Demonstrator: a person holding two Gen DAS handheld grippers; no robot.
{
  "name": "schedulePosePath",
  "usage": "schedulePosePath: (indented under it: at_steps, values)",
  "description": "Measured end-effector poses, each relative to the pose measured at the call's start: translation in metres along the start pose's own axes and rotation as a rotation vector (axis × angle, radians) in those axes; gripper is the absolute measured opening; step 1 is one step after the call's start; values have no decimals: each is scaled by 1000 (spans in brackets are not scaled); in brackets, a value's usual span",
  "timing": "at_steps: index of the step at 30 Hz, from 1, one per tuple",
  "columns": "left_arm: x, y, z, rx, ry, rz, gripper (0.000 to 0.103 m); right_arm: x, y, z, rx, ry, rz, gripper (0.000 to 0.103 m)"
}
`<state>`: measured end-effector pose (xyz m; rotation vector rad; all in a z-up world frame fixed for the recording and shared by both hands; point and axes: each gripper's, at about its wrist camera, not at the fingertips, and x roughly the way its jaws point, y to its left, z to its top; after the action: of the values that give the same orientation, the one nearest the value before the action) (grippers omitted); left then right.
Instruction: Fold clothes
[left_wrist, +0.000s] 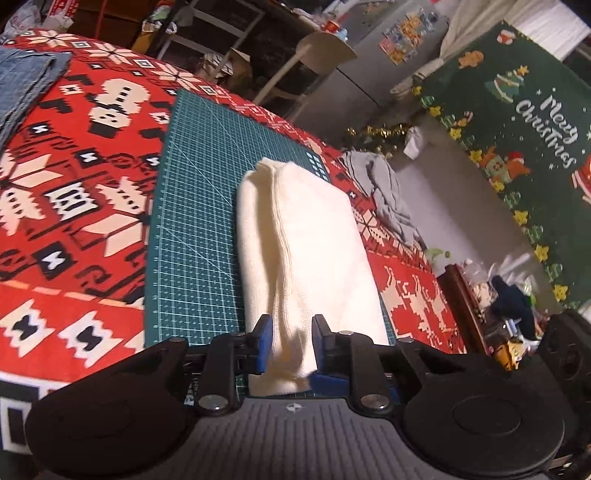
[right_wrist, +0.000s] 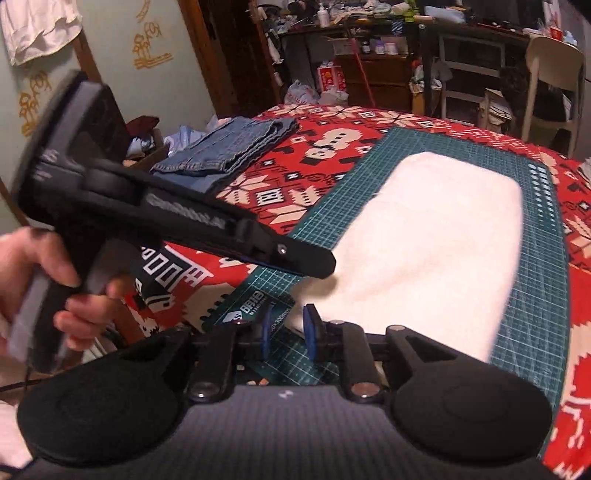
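Note:
A folded white cloth (left_wrist: 306, 240) lies lengthwise on the green cutting mat (left_wrist: 199, 221). My left gripper (left_wrist: 291, 339) is at the cloth's near end, its blue pads shut on the thick folded edge. The right wrist view shows the same white cloth (right_wrist: 443, 240) on the mat (right_wrist: 535, 295), with the left gripper (right_wrist: 317, 266) reaching in from the left and its tip at the cloth's near-left edge. My right gripper (right_wrist: 288, 332) hovers low over the mat by the cloth's near corner. Its pads stand a narrow gap apart, and mat shows between them.
Folded blue jeans (right_wrist: 229, 147) lie at the far left of the red patterned tablecloth (right_wrist: 332, 147). A crumpled grey garment (left_wrist: 388, 195) sits at the table's right edge. A person's hand (right_wrist: 44, 258) holds the left gripper's handle. A white chair (right_wrist: 550, 81) and cluttered shelves stand behind.

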<state>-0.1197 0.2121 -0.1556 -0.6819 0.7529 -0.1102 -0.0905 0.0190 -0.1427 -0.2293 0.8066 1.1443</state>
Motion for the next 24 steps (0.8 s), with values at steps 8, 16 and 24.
schedulePosePath:
  at_steps: [8, 16, 24]
  values:
    - [7, -16, 1, 107, 2, 57, 5, -53, -36, -15, 146, -81, -86, 22]
    - [-10, -20, -6, 95, -22, 55, 5, -78, -72, -29, 276, -122, -132, 22]
    - [-5, -8, -9, 45, 11, 68, 5, -68, -76, -28, 293, -118, -94, 22]
